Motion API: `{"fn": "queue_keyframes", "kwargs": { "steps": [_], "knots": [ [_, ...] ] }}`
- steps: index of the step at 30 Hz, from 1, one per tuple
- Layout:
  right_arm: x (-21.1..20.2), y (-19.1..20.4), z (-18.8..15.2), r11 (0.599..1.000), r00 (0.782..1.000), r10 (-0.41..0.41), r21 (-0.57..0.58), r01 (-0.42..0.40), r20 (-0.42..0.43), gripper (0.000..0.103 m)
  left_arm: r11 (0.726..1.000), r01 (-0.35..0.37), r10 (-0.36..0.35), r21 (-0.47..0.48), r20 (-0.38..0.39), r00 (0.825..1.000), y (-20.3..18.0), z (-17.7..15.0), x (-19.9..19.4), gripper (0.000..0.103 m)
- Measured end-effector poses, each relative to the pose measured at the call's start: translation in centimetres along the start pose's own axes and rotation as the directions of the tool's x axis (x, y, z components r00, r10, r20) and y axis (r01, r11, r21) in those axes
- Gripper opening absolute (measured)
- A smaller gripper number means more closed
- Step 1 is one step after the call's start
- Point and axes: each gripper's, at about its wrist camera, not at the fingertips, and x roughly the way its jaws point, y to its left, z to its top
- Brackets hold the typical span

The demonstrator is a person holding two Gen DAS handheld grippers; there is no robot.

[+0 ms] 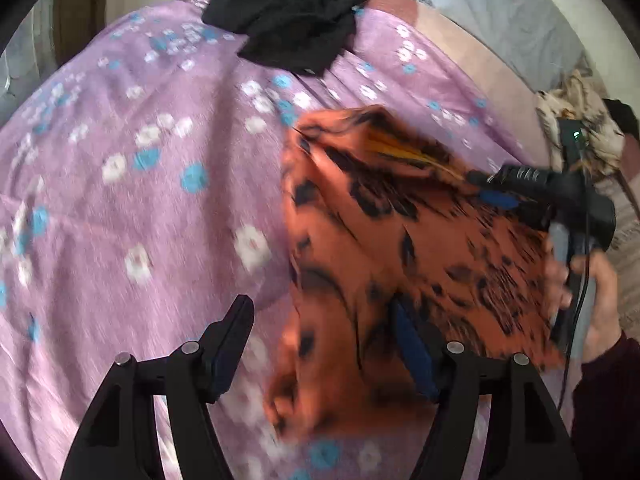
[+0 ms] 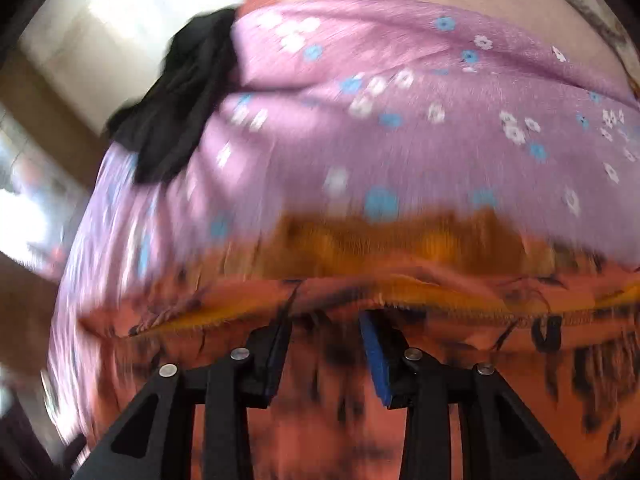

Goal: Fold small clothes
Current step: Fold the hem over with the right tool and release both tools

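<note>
On the purple floral sheet (image 1: 120, 208) lies an orange black-spotted garment (image 1: 400, 248) — no readable writing; a black garment (image 1: 292, 16) sits beyond it. Left gripper (image 1: 320, 344) jaws gape, empty; right gripper (image 2: 326, 360) jaws stand apart over the orange cloth — gripping nothing.

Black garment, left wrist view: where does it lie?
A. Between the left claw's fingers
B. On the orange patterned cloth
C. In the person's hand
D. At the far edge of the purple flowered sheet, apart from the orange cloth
D: the black garment is bunched at the far edge of the purple flowered sheet, with bare sheet between it and the orange patterned cloth.
</note>
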Motion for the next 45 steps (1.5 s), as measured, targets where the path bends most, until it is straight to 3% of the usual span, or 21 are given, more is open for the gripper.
{"fn": "queue_keyframes", "kwargs": {
  "steps": [1,4,6,8,12,15,18,19,25,29,32,33,36,37,39,42,45],
  "knots": [
    [0.1,-0.9,1.3,0.998,0.999,0.017,0.056,-0.019,0.039,0.039,1.000,-0.030,0.030,0.002,0.007,1.000,0.1,0.8,-0.1,0.071],
    [-2.4,-3.5,2.8,0.987,0.988,0.001,0.156,-0.026,0.157,0.039,1.000,-0.020,0.020,-0.004,0.046,0.999,0.3,2.3,-0.8,0.071],
    [-4.6,-5.2,2.1,0.985,0.979,0.005,0.168,-0.040,0.204,0.039,1.000,-0.017,0.017,-0.001,0.066,0.998,0.1,3.8,-0.8,0.071],
    [-6.6,-6.5,1.2,0.987,0.973,-0.047,0.158,0.011,0.227,0.039,1.000,-0.020,0.019,0.010,0.073,0.997,-0.7,5.8,0.2,0.071],
    [-9.7,-12.6,-1.1,0.975,0.973,-0.109,0.211,0.065,0.204,0.039,0.999,-0.035,0.035,-0.015,0.006,0.999,-2.4,9.6,4.5,0.071],
    [-10.1,-17.8,-2.7,0.945,0.974,-0.169,0.304,0.118,0.150,0.039,0.991,-0.129,0.125,-0.039,-0.090,0.988,-2.3,10.8,8.4,0.071],
    [-9.0,-22.6,-4.1,0.910,0.991,-0.120,0.406,0.083,0.065,0.036,0.984,-0.177,0.177,0.007,-0.059,0.982,-3.1,10.5,8.7,0.071],
    [-9.3,-23.4,-4.5,0.902,0.993,-0.081,0.430,0.035,0.090,0.036,0.982,-0.186,0.188,0.026,-0.069,0.980,-3.3,10.2,8.4,0.071],
    [-13.3,-21.7,-5.6,0.907,0.986,0.010,0.414,-0.079,0.166,0.039,0.980,-0.184,0.186,0.079,-0.013,0.982,-3.7,5.4,2.4,0.071],
    [-14.3,-18.4,-8.3,0.923,0.989,0.067,0.369,-0.112,0.132,0.039,0.971,-0.216,0.217,0.102,-0.003,0.976,-3.7,1.3,0.1,0.075],
    [-12.5,-17.0,-11.1,0.944,1.000,0.003,0.331,-0.004,0.004,0.039,0.959,-0.272,0.277,0.074,-0.072,0.958,-3.0,-1.5,1.5,0.082],
    [-11.5,-16.9,-11.8,0.946,0.999,-0.016,0.323,0.029,-0.044,0.039,0.965,-0.258,0.260,0.037,-0.063,0.964,-2.6,-1.7,1.4,0.082],
    [-12.3,-15.6,-12.7,0.958,0.997,-0.058,0.278,0.069,-0.047,0.039,0.965,-0.261,0.258,-0.013,-0.106,0.960,-2.8,-1.3,-0.3,0.081],
    [-13.2,-15.2,-12.8,0.959,0.998,-0.042,0.278,0.056,-0.055,0.039,0.966,-0.258,0.257,-0.002,-0.088,0.962,-3.4,-1.4,-1.5,0.081],
    [-15.6,-14.7,-13.8,0.957,1.000,0.017,0.291,-0.023,0.021,0.039,0.959,-0.277,0.275,0.064,0.035,0.961,-5.7,-2.0,-5.6,0.081],
    [-20.6,-13.6,-16.0,0.970,0.979,0.027,0.231,-0.074,0.202,0.058,0.934,-0.337,0.307,0.122,0.212,0.928,-8.7,-3.5,-11.3,0.081],
    [-25.2,-12.6,-18.6,0.976,0.922,0.009,0.197,-0.093,0.388,0.065,0.919,-0.374,0.307,0.127,0.365,0.879,-11.2,-5.8,-17.2,0.087]
  ]
}}
